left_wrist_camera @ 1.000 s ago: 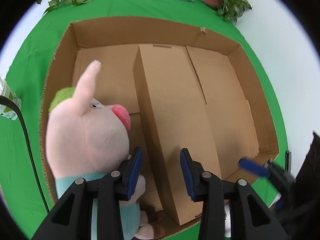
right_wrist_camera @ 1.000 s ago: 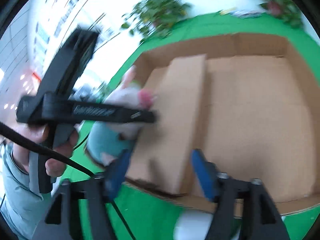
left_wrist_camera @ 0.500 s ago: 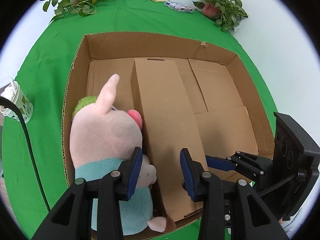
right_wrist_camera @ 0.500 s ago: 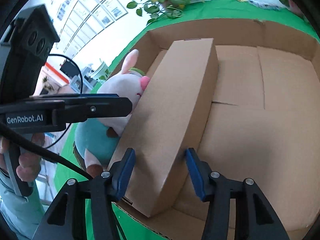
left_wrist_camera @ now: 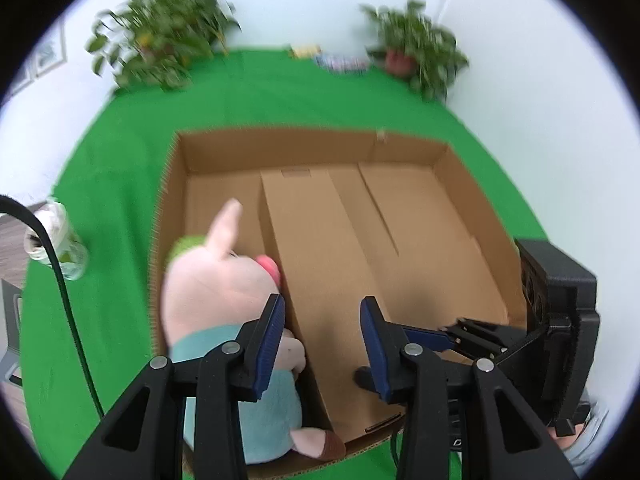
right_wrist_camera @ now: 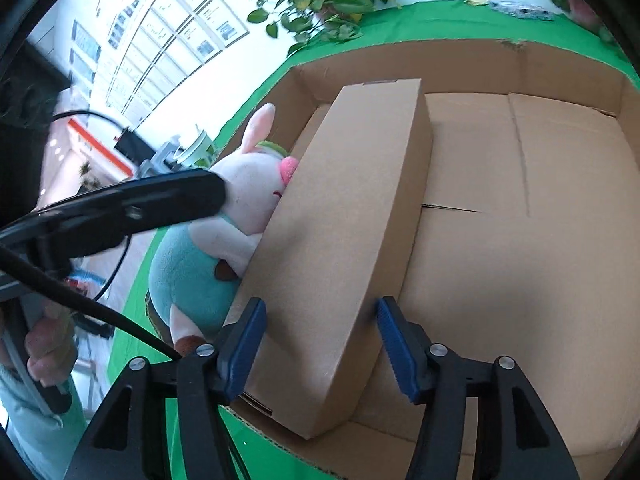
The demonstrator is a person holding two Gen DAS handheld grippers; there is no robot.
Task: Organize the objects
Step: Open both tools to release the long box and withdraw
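Observation:
A pink plush pig (left_wrist_camera: 216, 284) in a teal shirt lies in the left part of a big open cardboard box (left_wrist_camera: 280, 148), against a long closed carton (left_wrist_camera: 320, 264) that lies inside. It also shows in the right wrist view (right_wrist_camera: 240, 208), next to the long carton (right_wrist_camera: 344, 216). My left gripper (left_wrist_camera: 322, 344) is open and empty above the box's near edge. My right gripper (right_wrist_camera: 320, 344) is open, its jaws on either side of the long carton's near end, not closed on it. The right gripper also shows in the left wrist view (left_wrist_camera: 432, 338).
The box (right_wrist_camera: 560, 64) stands on a green cloth (left_wrist_camera: 120, 168). A clear cup (left_wrist_camera: 60, 240) stands left of the box. Potted plants (left_wrist_camera: 160, 48) and small packets (left_wrist_camera: 340, 62) line the far edge by the wall. A black cable (left_wrist_camera: 60, 280) hangs at left.
My left gripper has pulled up and back from the pig, so more of the table shows. My right gripper has moved in over the long carton's near end.

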